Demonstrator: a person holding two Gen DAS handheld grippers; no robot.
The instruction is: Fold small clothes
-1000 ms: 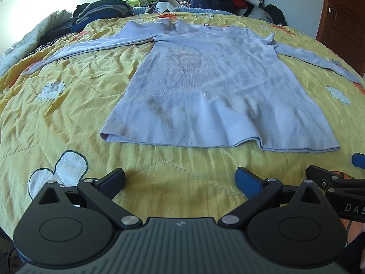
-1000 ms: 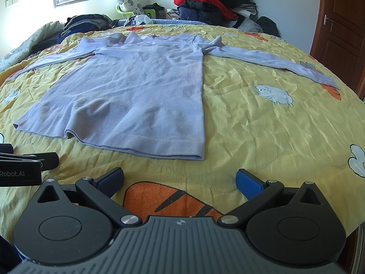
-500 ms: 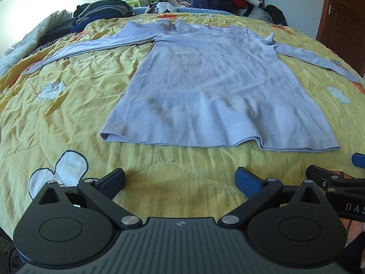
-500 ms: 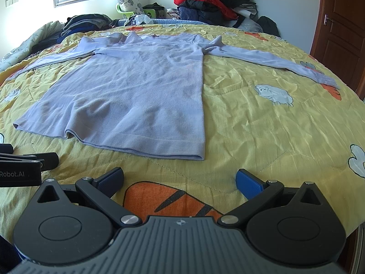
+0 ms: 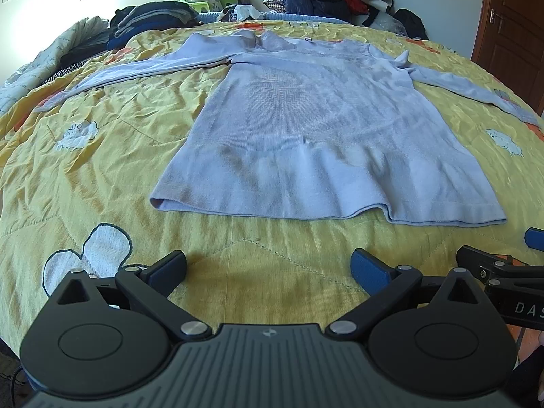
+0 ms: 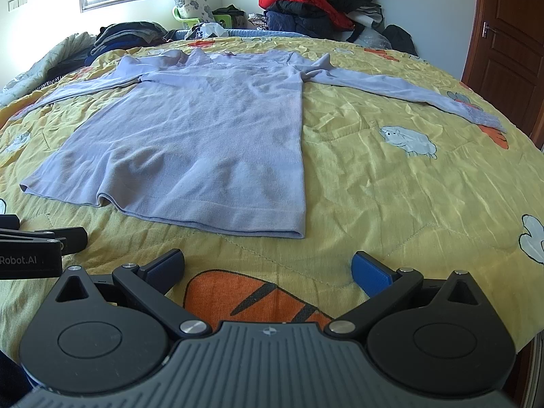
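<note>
Nothing has moved since a second ago: both grippers hover where they were, short of the hem.

Left wrist view: the left gripper (image 5: 268, 267) is spread wide and holds nothing. The lilac long-sleeved top (image 5: 316, 129) lies flat on the yellow quilt (image 5: 102, 156), sleeves spread, hem nearest. It looks light, soft and limp, likely to sag and crease when lifted; the hem corners or shoulders seem the best places to pinch. On the right gripper at the edge, "DAS" is readable.

Right wrist view: the right gripper (image 6: 268, 267) is equally wide open and empty, over an orange striped print (image 6: 251, 299). The left gripper's body reads "Robot.AI".
</note>
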